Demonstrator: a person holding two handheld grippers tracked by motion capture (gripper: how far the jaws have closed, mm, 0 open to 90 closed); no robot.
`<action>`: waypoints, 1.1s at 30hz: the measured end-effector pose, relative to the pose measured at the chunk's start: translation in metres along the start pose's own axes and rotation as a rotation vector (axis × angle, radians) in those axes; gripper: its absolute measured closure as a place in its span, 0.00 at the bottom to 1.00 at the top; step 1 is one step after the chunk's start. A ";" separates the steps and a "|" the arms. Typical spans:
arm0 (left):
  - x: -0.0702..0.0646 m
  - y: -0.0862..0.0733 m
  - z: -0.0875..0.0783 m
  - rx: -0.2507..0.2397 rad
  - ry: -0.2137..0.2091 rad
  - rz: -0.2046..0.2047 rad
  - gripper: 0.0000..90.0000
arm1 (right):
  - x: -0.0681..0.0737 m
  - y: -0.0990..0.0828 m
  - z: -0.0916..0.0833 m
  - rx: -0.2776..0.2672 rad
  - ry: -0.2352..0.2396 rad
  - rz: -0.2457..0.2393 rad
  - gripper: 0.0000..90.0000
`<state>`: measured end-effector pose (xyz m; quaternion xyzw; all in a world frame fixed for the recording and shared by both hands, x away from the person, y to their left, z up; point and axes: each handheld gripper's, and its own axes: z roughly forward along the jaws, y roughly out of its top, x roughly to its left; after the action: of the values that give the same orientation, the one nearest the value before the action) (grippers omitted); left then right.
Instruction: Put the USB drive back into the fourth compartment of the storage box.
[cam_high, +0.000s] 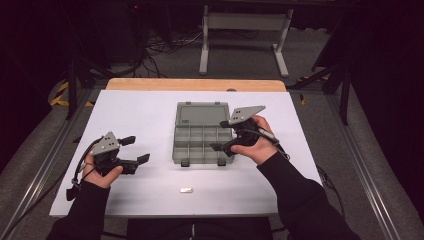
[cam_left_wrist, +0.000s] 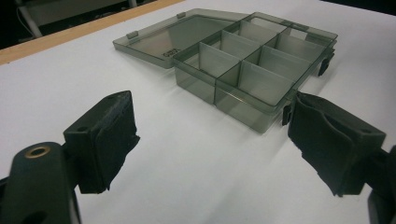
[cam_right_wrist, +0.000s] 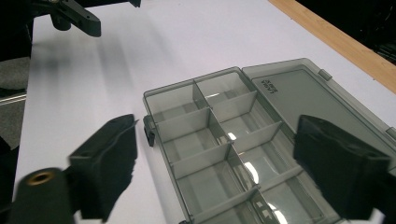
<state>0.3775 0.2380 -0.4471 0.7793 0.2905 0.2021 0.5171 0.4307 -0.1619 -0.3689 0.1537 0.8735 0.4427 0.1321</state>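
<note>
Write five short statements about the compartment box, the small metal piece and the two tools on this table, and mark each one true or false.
1. The compartment box lies open, its lid flat on the table. True.
2. The compartments hold screws. False: those that can be seen are empty.
3. The small metal piece lies inside the box. False: it lies on the table, nearer the person than the box.
4. The right tool hangs over the box with open jaws and nothing between them. True.
5. The left tool grips the box's front latch. False: it is open, apart from the box and to its left.
</note>
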 end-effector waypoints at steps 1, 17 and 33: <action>0.000 0.000 0.000 0.000 0.000 0.000 0.18 | 0.004 0.001 0.001 0.001 -0.003 0.000 0.13; 0.000 0.000 -0.001 -0.001 -0.002 0.000 0.18 | 0.038 0.005 0.024 0.023 0.116 -0.084 0.20; 0.000 0.000 -0.001 0.000 -0.008 0.002 0.18 | 0.064 0.002 0.053 0.133 0.222 -0.117 0.31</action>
<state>0.3769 0.2384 -0.4462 0.7804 0.2876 0.1996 0.5181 0.3913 -0.0971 -0.4036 0.0612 0.9176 0.3895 0.0498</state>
